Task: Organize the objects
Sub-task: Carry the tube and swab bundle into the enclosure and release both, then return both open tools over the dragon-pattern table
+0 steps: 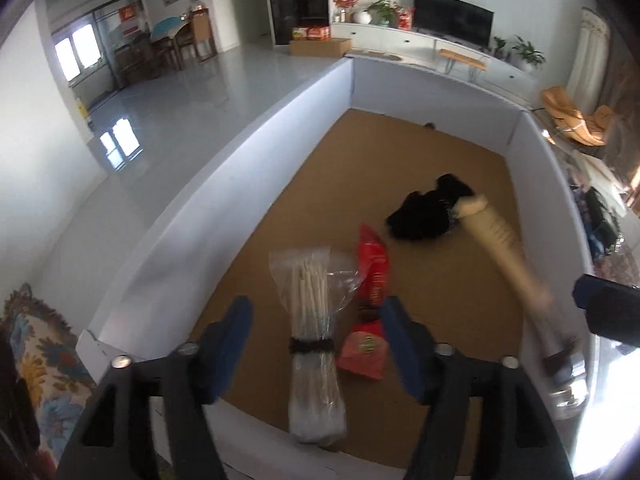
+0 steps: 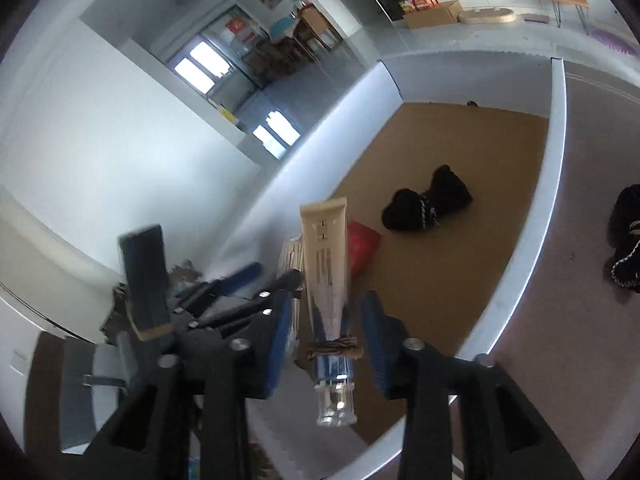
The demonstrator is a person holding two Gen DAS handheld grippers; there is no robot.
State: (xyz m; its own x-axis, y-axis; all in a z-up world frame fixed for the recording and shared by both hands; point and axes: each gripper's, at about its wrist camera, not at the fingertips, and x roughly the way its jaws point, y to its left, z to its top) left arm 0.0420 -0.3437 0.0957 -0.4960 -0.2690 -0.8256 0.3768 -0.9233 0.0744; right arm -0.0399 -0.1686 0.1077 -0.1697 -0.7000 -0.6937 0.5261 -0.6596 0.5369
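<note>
**Left wrist view: two drops into the tray, both jaws apart**

The left gripper (image 1: 316,344) stands with its jaws apart around the swab bag (image 1: 314,344), whose pads do not press on it; the bag lies on the brown floor of the tray (image 1: 224,208), just beside the red packets (image 1: 370,316) and well apart from the black cloth (image 1: 428,212). The right gripper (image 2: 326,332) is likewise apart around the tube (image 2: 325,264), cap end toward the camera; blur suggests it may be falling free. To finish well, I would lift each gripper straight away from its item, avoid snagging the bag's band, and let the tube settle clear of the packets.
</note>
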